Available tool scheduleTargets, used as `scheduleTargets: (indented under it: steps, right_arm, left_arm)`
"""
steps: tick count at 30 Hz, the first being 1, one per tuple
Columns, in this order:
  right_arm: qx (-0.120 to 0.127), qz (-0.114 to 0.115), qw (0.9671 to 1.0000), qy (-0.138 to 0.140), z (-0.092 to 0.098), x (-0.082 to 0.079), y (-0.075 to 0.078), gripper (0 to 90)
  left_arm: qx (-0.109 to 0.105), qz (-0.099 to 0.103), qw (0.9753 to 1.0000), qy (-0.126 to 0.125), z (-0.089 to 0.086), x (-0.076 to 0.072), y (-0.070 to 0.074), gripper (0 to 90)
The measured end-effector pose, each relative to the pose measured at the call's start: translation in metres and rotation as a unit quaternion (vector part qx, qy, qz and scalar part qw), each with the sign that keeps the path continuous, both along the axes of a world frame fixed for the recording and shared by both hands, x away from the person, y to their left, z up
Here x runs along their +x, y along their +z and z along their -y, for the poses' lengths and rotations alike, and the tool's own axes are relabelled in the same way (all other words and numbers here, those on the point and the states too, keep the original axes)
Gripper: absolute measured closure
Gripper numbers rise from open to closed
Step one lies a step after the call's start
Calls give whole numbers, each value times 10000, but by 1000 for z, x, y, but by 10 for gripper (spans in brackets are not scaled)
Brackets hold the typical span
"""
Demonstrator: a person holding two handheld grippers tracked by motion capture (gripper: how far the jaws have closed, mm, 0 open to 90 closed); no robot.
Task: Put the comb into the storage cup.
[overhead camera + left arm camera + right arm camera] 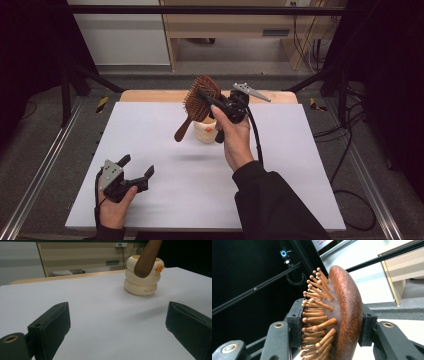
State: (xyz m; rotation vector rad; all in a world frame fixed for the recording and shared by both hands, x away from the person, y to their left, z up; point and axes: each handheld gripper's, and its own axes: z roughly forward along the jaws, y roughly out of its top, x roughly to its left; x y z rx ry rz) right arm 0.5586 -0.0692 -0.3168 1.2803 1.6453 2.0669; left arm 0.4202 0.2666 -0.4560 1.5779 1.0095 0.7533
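Note:
A brown wooden hairbrush (197,102) hangs in the air above the far middle of the white table, handle slanting down to the left. My right gripper (206,98) is shut on its head; in the right gripper view the jaws pinch the brush head (342,315) across bristles and back. Just behind the handle a cream ribbed cup (206,131) with an orange mark stands on the table; the left gripper view shows the cup (142,281) with the handle tip (147,260) in front of it. My left gripper (136,167) rests near the front left, open, nothing between its jaws.
The white table (165,200) has a wooden strip along its far edge. Black frame bars and cables stand at both sides, and a light wooden cabinet (225,22) lies beyond the table.

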Motion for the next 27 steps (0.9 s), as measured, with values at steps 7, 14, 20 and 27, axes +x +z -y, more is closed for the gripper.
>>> scheduleTargets:
  steps: [7, 14, 20, 27]
  right_arm:
    - [45, 54, 9999, -108, 4, 7, 10, 505]
    - [55, 60, 9997, -243, 6, 15, 16, 505]
    - [-35, 61, 9995, -311, 6, 19, 18, 504]
    - [27, 56, 9993, -362, 9, 24, 20, 504]
  left_arm:
    - [-2, 3, 10000, 12, 0, 0, 0, 57]
    - [-5, 3, 10000, 13, 0, 0, 0, 57]
    - [-11, 0, 10000, 10, 0, 0, 0, 57]
    - [-5, -7, 10000, -10, 0, 0, -1, 57]
